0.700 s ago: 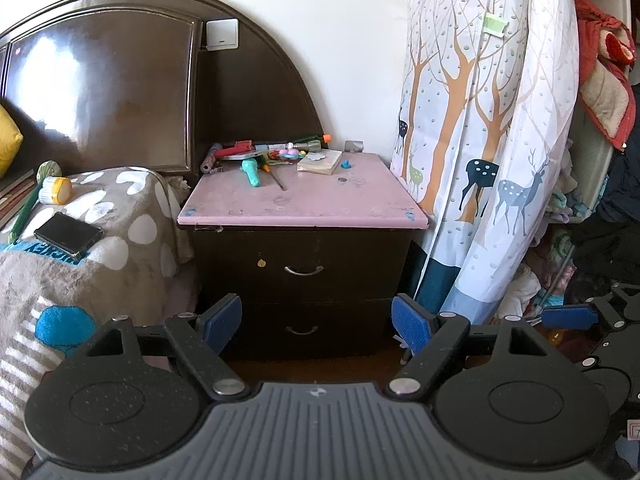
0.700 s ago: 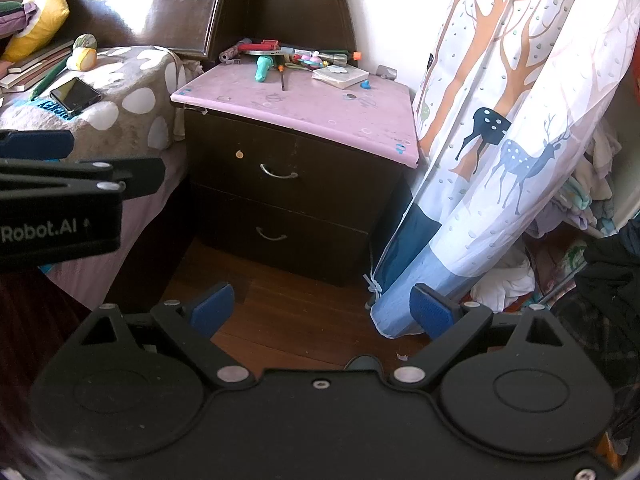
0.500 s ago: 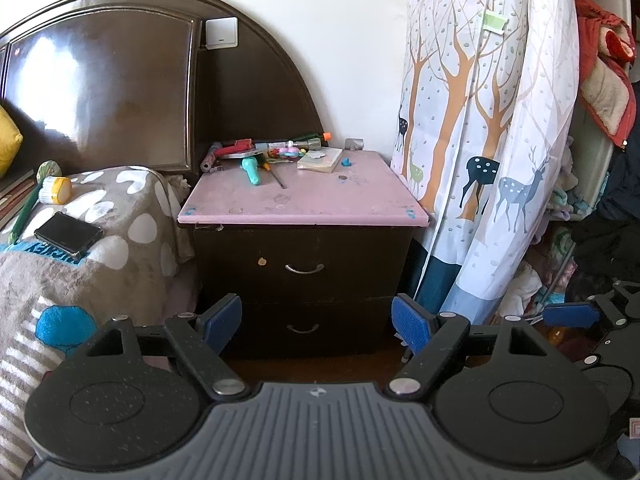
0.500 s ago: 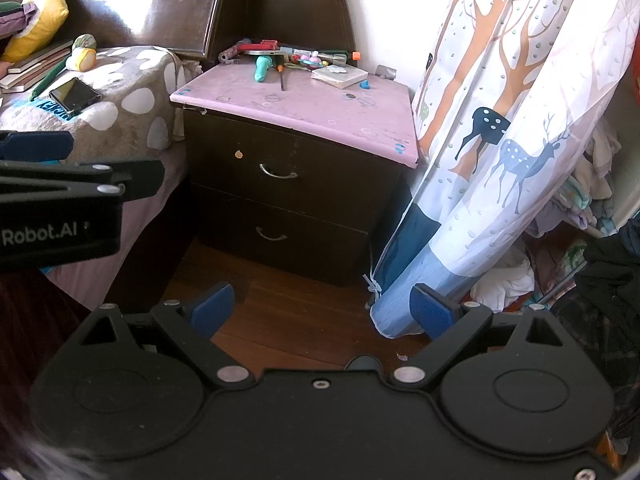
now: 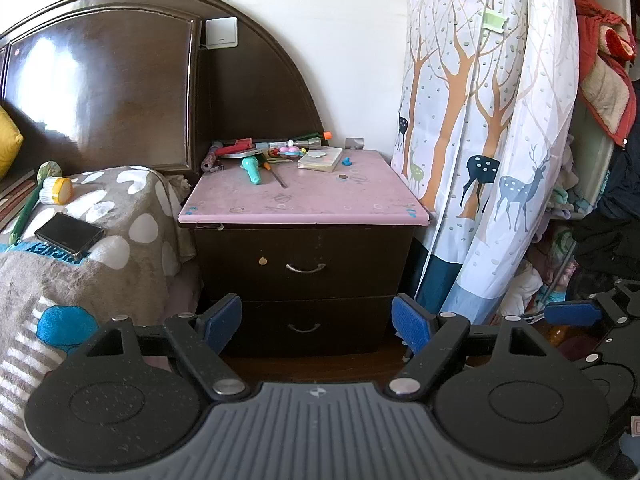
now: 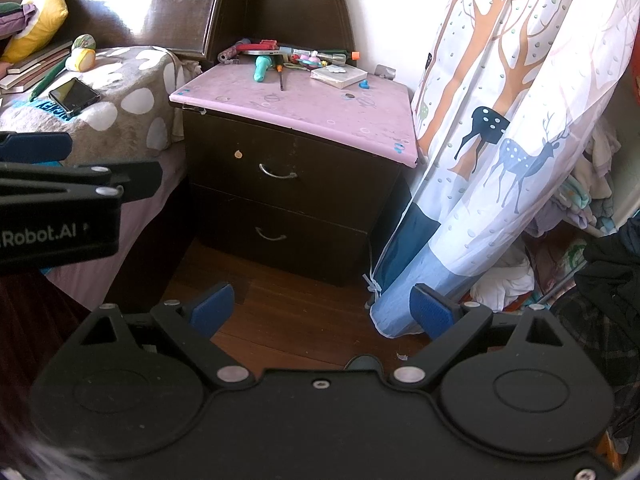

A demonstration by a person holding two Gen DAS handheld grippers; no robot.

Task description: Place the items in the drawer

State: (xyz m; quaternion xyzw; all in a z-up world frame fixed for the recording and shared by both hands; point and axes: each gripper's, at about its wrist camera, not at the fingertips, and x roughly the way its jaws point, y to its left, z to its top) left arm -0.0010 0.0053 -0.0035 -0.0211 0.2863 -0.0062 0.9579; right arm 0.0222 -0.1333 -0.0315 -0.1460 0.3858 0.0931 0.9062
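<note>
A: Mid-frame, the nightstand (image 5: pixel 304 264) has both drawers shut: top drawer (image 5: pixel 305 261), bottom drawer (image 5: pixel 304 326). Nothing can go in yet.

B: And the items (image 5: pixel 276 152)?

A: Heaped at the back of the pink top, upper centre.

B: The grippers?

A: Left gripper (image 5: pixel 318 322) and right gripper (image 6: pixel 322 308) both spread wide, empty, well short of it.

B: Risks?

A: The handle (image 5: pixel 305 267) is thin; fingers could slip off. A careless reach could scatter the heap.

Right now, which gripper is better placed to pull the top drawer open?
Left, probably. The left gripper faces the top drawer handle squarely, open and empty; the right gripper sees it obliquely.
</note>
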